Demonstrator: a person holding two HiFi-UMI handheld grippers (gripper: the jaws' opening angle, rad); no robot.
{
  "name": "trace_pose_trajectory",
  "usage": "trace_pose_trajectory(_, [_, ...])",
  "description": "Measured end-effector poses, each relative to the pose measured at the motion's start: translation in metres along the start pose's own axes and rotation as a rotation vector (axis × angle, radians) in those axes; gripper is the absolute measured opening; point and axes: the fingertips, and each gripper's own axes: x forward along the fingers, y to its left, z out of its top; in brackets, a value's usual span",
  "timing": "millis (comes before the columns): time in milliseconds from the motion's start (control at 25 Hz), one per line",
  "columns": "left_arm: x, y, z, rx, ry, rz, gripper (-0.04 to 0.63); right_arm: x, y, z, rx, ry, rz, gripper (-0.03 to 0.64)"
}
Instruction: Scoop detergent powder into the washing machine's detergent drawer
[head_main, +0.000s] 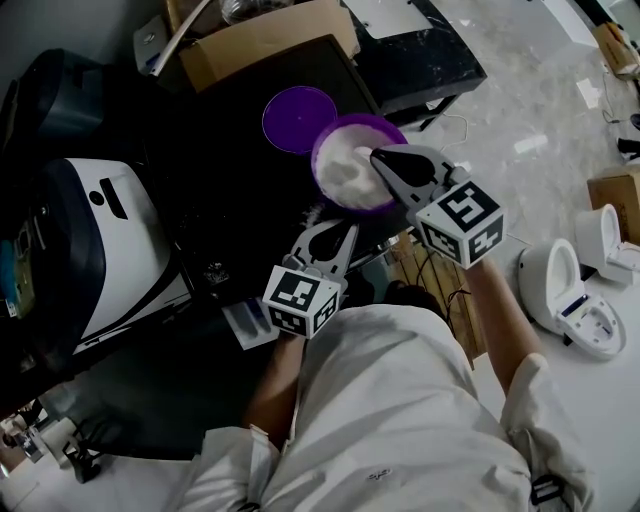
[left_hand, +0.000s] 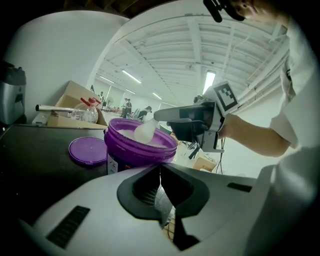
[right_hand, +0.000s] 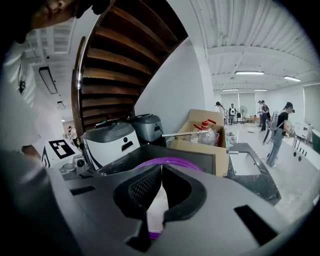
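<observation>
While my right gripper (head_main: 380, 157) is clamped on the handle of a white scoop (left_hand: 145, 131), the scoop's bowl is down at the white powder (head_main: 345, 172) in the open purple tub (head_main: 322, 150) on the dark counter (head_main: 230, 170). The tub's purple lid (head_main: 297, 118) lies flat just beside it. My left gripper (head_main: 340, 232), jaws pressed together on nothing, hangs near the tub. A white machine (head_main: 120, 240) stands to my left.
</observation>
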Motion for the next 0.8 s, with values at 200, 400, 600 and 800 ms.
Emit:
trace_pose_trajectory(200, [0.001,0.000,-0.004,-0.007,0.010,-0.020,0.020,0.008,0.004,-0.006,-0.075,0.051,0.027,0.011])
trace_pose_trajectory(400, [0.001,0.000,-0.006,-0.006,0.017,-0.027,0.020,0.011,0.008,-0.010,-0.115,0.091,0.043,0.011])
trace_pose_trajectory(600, [0.005,-0.003,-0.006,0.001,0.021,-0.042,0.020,0.013,0.012,-0.012,-0.149,0.118,0.071,0.011])
trace_pose_trajectory(800, [0.008,-0.009,-0.006,0.017,0.029,-0.064,0.020,0.013,0.018,-0.016,-0.198,0.150,0.120,0.011])
